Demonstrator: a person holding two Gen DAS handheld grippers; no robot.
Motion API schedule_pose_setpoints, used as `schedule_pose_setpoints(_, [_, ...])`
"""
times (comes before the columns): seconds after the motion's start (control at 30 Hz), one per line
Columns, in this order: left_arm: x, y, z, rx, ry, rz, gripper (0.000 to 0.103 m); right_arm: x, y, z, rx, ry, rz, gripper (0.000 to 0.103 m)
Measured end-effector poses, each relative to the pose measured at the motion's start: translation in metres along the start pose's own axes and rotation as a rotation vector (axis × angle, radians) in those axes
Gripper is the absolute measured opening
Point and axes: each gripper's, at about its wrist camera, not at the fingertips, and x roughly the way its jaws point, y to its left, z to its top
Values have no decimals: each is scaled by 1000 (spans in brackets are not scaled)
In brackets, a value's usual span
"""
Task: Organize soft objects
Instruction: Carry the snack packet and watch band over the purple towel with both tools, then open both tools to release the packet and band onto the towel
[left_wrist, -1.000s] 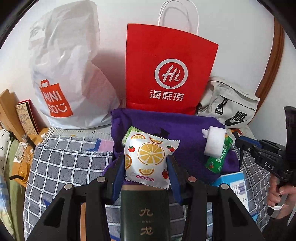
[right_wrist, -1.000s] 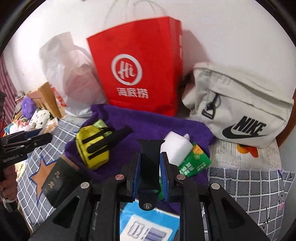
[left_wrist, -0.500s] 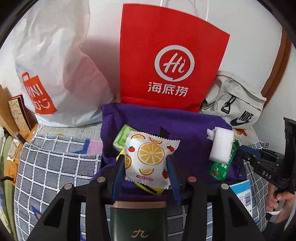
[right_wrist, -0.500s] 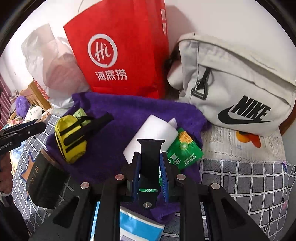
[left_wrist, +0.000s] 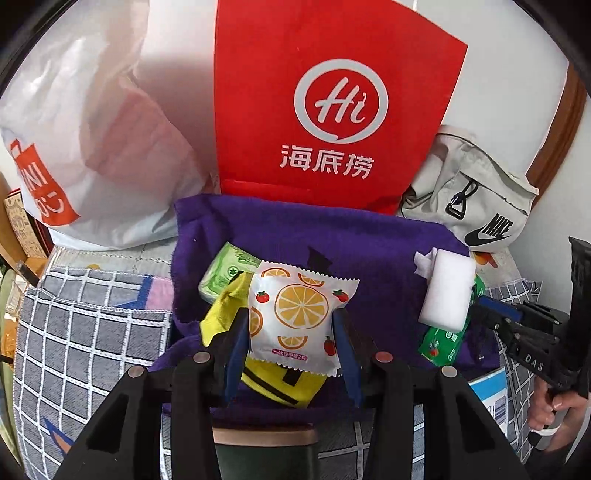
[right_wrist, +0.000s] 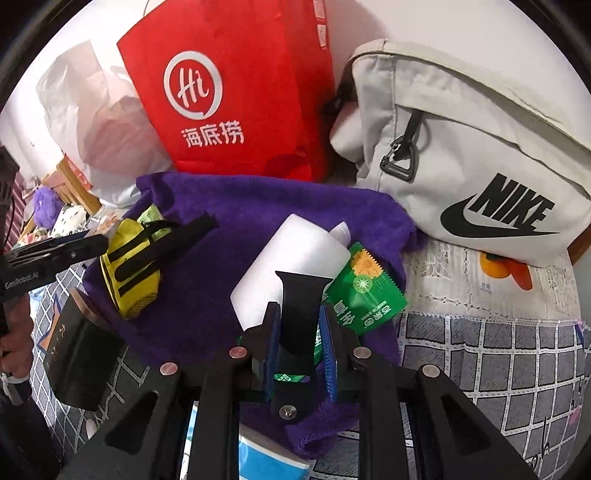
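My left gripper (left_wrist: 291, 332) is shut on a white packet printed with orange slices (left_wrist: 295, 310), held just above a yellow pouch with black straps (left_wrist: 280, 380) on a purple towel (left_wrist: 369, 251). A green tissue pack (left_wrist: 229, 269) lies behind the pouch. In the right wrist view my right gripper (right_wrist: 299, 317) is shut on a black strap (right_wrist: 299, 295), low over a white foam block (right_wrist: 295, 254) and a green sachet (right_wrist: 365, 299) on the same towel (right_wrist: 258, 206). The right gripper (left_wrist: 484, 314) also shows at the right edge of the left wrist view, beside the block (left_wrist: 447, 291).
Against the wall stand a red paper bag (left_wrist: 332, 110), a white plastic bag (left_wrist: 92, 147) and a beige Nike bag (right_wrist: 480, 147). A dark green box (right_wrist: 74, 362) and a blue-white box (left_wrist: 491, 395) lie at the towel's near edge on a checked cover (left_wrist: 92, 350).
Both grippers have come down and forward toward the purple towel, so the bags and towel look larger. The packet and the black strap stay gripped as before.
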Motion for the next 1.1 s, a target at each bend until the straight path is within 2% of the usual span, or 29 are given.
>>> schedule_pose_setpoints(0.3, [22, -10, 4, 18, 32, -11, 43, 0, 2, -2, -21, 14, 14, 23])
schedule_pose_setpoints(0.4, [30, -14, 5, 28, 44, -12, 43, -1, 0, -2, -13, 11, 28, 35])
schedule_pose_setpoints(0.6, [40, -18, 3, 31, 64, -21, 45, -1, 0, -3, -18, 11, 22, 37])
schedule_pose_setpoints(0.7, [44, -18, 3, 28, 81, -32, 45, -2, 1, -2, -11, 1, 26, 46])
schedule_pose_setpoints(0.87, [42, -15, 6, 1, 96, -43, 53, -10, 3, -1, -24, -18, 23, 51])
schedule_pose_setpoints(1.1, [18, -14, 2, 4, 66, -22, 62, -27, 3, 0, -20, -42, -2, 60])
